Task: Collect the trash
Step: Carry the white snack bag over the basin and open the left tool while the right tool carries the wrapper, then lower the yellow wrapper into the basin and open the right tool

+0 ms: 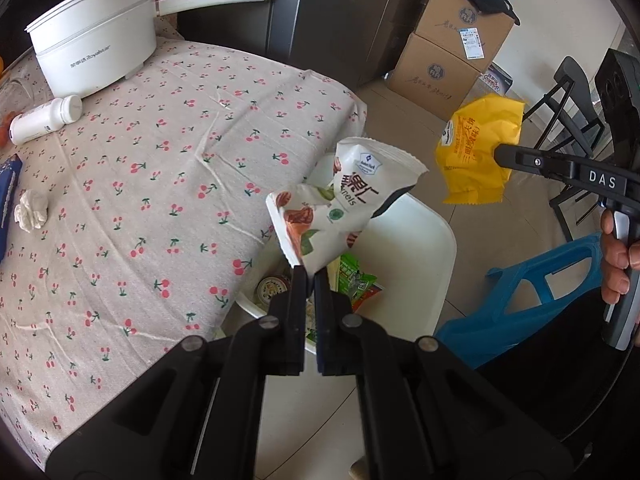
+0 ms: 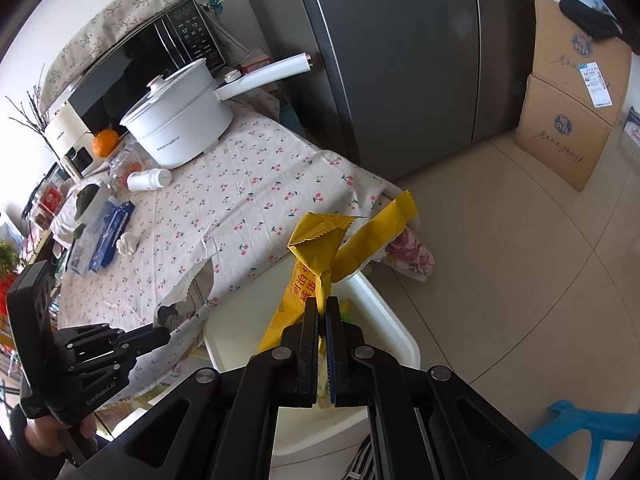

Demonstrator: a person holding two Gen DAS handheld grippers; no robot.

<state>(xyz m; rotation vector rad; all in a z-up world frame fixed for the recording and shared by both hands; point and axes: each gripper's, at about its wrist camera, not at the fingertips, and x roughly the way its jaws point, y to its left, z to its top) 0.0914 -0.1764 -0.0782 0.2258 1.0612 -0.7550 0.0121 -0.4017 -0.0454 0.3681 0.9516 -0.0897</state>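
My left gripper (image 1: 309, 276) is shut on the bottom corner of a crumpled white snack bag (image 1: 340, 204) printed with nuts, held over the white trash bin (image 1: 424, 248) beside the table. Wrappers and a small can lie inside that bin. My right gripper (image 2: 322, 304) is shut on a twisted yellow wrapper (image 2: 320, 248), which also hangs above the bin (image 2: 384, 316). In the left wrist view the yellow wrapper (image 1: 476, 152) shows to the right, pinched by the right gripper (image 1: 500, 154). A crumpled white tissue (image 1: 32, 210) lies on the cherry-print tablecloth (image 1: 160, 184).
On the table stand a white electric pot (image 1: 94, 46) with a long handle, a white pill bottle (image 1: 44, 118) on its side and a blue packet (image 2: 110, 236). A grey fridge (image 2: 400, 52), stacked cardboard boxes (image 1: 452, 44), a blue plastic stool (image 1: 532, 292) and a black chair (image 1: 568, 100) surround the bin.
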